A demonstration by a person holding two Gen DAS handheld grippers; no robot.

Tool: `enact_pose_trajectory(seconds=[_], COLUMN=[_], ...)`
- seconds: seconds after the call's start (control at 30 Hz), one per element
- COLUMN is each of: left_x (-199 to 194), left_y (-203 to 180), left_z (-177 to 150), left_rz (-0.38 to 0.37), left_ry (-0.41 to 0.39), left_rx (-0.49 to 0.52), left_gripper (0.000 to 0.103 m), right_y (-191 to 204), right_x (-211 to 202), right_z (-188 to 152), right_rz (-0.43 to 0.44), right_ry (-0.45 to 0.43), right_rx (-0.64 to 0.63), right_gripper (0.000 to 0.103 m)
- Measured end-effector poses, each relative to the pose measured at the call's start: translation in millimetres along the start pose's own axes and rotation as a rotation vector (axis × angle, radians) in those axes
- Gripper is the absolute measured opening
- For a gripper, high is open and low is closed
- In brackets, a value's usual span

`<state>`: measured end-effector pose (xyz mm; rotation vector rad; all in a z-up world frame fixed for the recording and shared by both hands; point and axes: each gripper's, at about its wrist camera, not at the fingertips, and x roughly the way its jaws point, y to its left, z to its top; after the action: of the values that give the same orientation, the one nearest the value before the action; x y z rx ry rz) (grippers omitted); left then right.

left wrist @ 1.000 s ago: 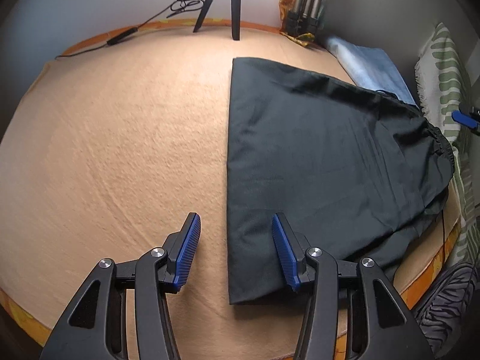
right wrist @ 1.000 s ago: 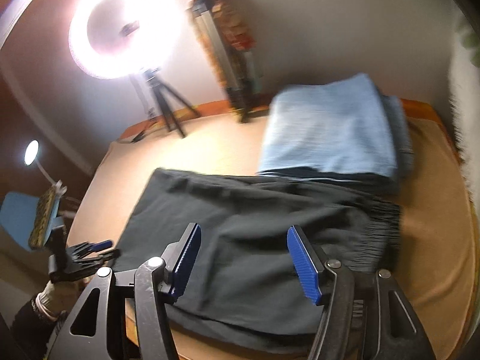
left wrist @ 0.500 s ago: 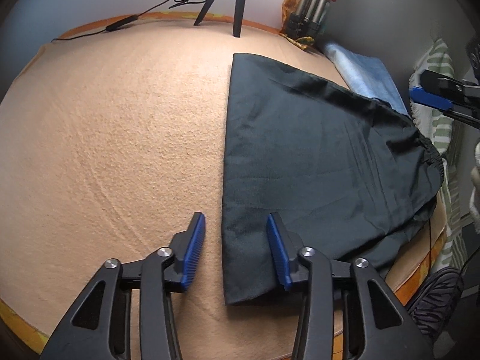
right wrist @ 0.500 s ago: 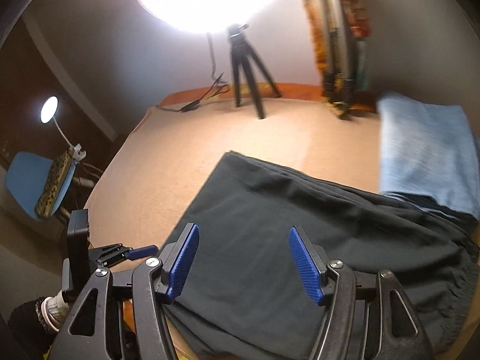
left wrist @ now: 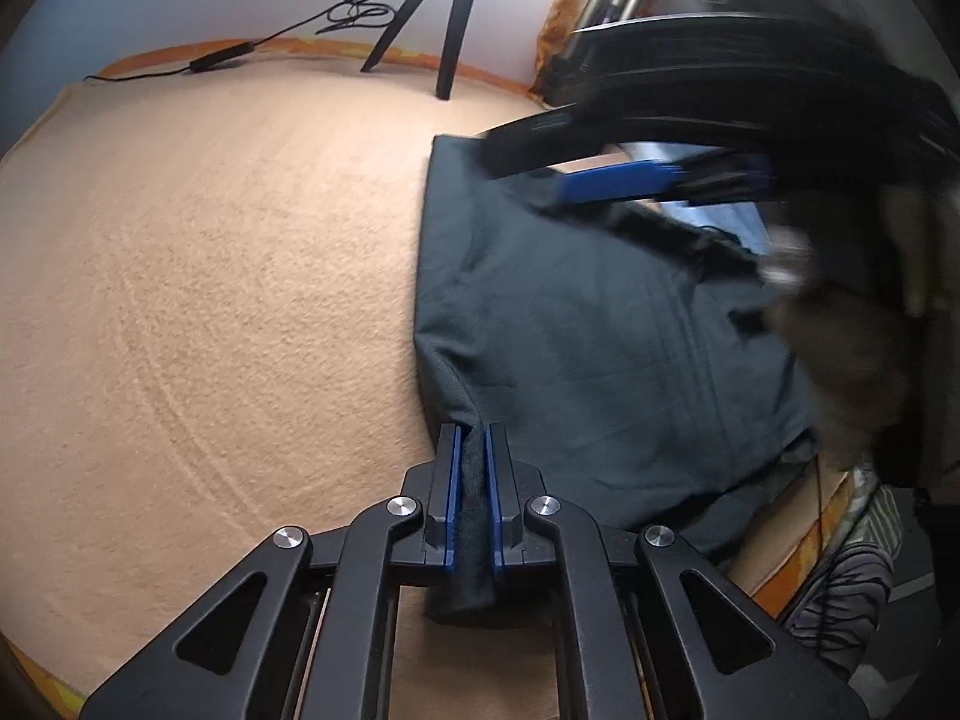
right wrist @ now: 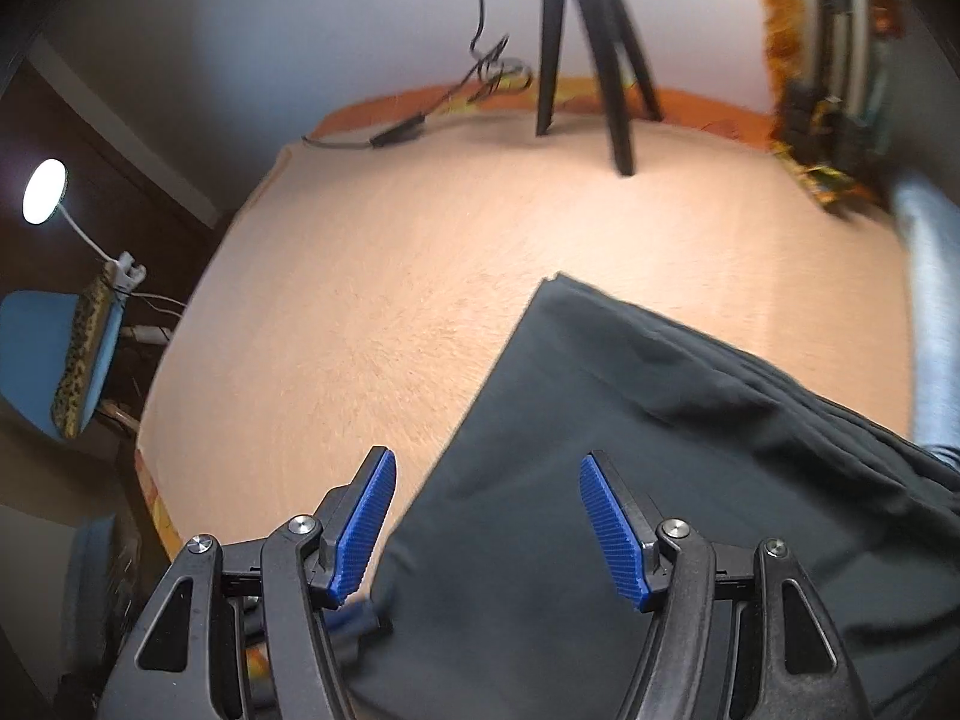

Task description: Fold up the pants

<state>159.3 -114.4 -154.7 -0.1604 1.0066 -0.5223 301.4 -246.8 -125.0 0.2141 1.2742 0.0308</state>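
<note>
One pair of black pants (left wrist: 576,324): lying flat on the peach blanket (left wrist: 210,300), its straight edge facing the open blanket.

Your left hand-held gripper (left wrist: 472,498): pressed together, pinching the near corner of the pants.

Your right hand-held gripper (right wrist: 486,522): spread wide, hovering above the pants' edge, touching nothing.

One black tripod (right wrist: 591,42) at the far wall. One folded blue cloth (right wrist: 936,312) beyond the pants. One lit lamp (right wrist: 45,192).

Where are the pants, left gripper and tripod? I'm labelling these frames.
pants (left wrist: 600,348), left wrist view, flat middle of fabric.
left gripper (left wrist: 471,444), left wrist view, between fingertips.
tripod (right wrist: 618,120), right wrist view, front leg.
</note>
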Motion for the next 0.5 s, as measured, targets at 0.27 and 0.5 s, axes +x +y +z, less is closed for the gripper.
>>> enact_pose_trajectory(seconds=[0.27,0.5], left_x=[-3.8,-0.9], left_y=[-12.6,-14.4], left_z=[-0.9,-0.8], left_rz=[-0.035,-0.035], left_ry=[-0.014,-0.006], left_rx=[0.039,0.049], left_gripper=[0.006,0.006], right_y=[15.7,20.8], right_x=[52.8,75.5], right_z=[26.3,32.8], right_rz=[-0.14,-0.244], right_ry=[0.089,0.142], right_rx=[-0.032,-0.065], right_gripper=[0.067,0.066])
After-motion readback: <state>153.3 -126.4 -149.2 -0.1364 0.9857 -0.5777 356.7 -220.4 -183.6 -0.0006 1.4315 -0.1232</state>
